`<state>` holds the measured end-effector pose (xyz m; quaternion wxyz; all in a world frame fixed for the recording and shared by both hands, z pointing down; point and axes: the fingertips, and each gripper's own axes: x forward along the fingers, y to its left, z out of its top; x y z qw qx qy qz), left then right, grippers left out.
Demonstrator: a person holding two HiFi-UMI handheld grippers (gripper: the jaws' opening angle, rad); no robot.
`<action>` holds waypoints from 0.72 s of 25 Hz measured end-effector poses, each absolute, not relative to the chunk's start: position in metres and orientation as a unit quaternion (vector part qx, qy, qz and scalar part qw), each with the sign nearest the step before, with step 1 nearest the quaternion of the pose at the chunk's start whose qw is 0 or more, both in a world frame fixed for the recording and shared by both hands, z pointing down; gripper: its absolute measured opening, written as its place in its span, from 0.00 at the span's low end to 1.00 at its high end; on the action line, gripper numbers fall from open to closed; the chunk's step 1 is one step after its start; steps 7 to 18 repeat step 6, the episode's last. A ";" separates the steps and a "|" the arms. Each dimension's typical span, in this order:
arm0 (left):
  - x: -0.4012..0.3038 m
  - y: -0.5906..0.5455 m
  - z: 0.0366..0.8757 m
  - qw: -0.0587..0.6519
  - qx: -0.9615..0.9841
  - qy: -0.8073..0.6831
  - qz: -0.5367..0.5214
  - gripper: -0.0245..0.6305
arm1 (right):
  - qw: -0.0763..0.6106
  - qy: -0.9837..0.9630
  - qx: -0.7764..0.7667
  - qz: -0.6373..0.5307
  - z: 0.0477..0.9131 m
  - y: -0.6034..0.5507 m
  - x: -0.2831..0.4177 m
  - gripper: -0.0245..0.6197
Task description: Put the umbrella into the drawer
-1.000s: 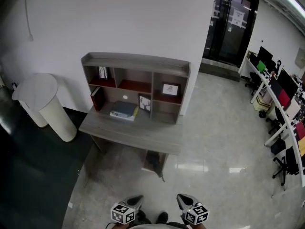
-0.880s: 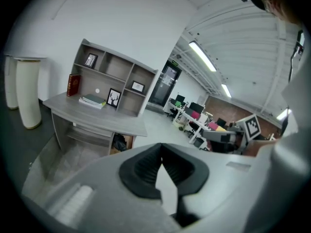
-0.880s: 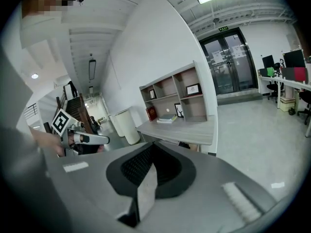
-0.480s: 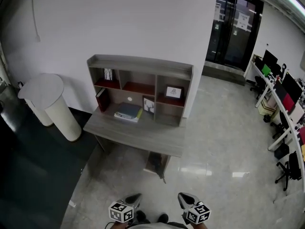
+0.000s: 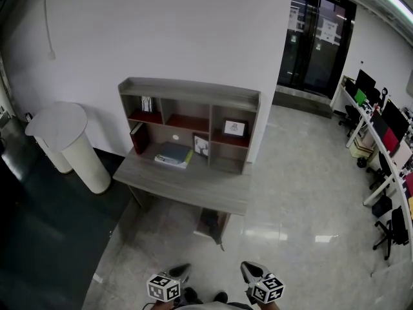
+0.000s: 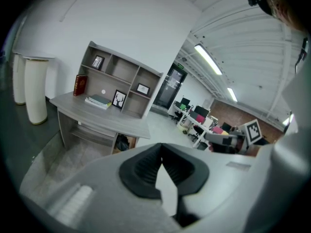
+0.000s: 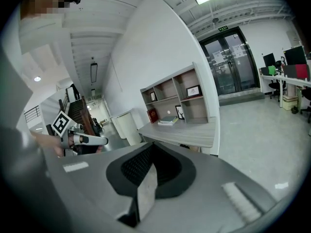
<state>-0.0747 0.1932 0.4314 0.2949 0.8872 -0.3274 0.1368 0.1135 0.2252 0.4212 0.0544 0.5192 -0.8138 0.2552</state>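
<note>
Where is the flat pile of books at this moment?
In the head view, the pile of books lies on the grey desk, under the shelf unit, between the upright red book at its left and a framed picture at its right.

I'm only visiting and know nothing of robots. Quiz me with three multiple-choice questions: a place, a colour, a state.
1. Where does the stack of books lie? A floor; B desk; C chair.
2. What colour is the upright book beside it? A green; B yellow; C red.
3. The left gripper and right gripper are: A shut, empty; B wide open; C clamping a book.
Answers: B, it lies on the desk under the shelves; C, its cover is red; A, pads meet with nothing between.
</note>
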 end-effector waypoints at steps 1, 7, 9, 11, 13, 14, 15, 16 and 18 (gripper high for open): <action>-0.074 0.192 0.431 0.294 0.887 -0.328 0.135 0.04 | 0.054 -0.814 0.519 0.254 0.421 0.224 0.115 0.04; -0.068 0.187 0.426 0.290 0.891 -0.325 0.132 0.04 | 0.053 -0.816 0.520 0.248 0.415 0.220 0.118 0.04; -0.068 0.187 0.426 0.290 0.891 -0.325 0.132 0.04 | 0.053 -0.816 0.520 0.248 0.415 0.220 0.118 0.04; -0.068 0.187 0.426 0.290 0.891 -0.325 0.132 0.04 | 0.053 -0.816 0.520 0.248 0.415 0.220 0.118 0.04; -0.068 0.187 0.426 0.290 0.891 -0.325 0.132 0.04 | 0.053 -0.816 0.520 0.248 0.415 0.220 0.118 0.04; -0.068 0.187 0.426 0.290 0.891 -0.325 0.132 0.04 | 0.053 -0.816 0.520 0.248 0.415 0.220 0.118 0.04; -0.068 0.187 0.426 0.290 0.891 -0.325 0.132 0.04 | 0.053 -0.816 0.520 0.248 0.415 0.220 0.118 0.04; -0.068 0.187 0.426 0.290 0.891 -0.325 0.132 0.04 | 0.053 -0.816 0.520 0.248 0.415 0.220 0.118 0.04; -0.068 0.187 0.426 0.290 0.891 -0.325 0.132 0.04 | 0.053 -0.816 0.520 0.248 0.415 0.220 0.118 0.04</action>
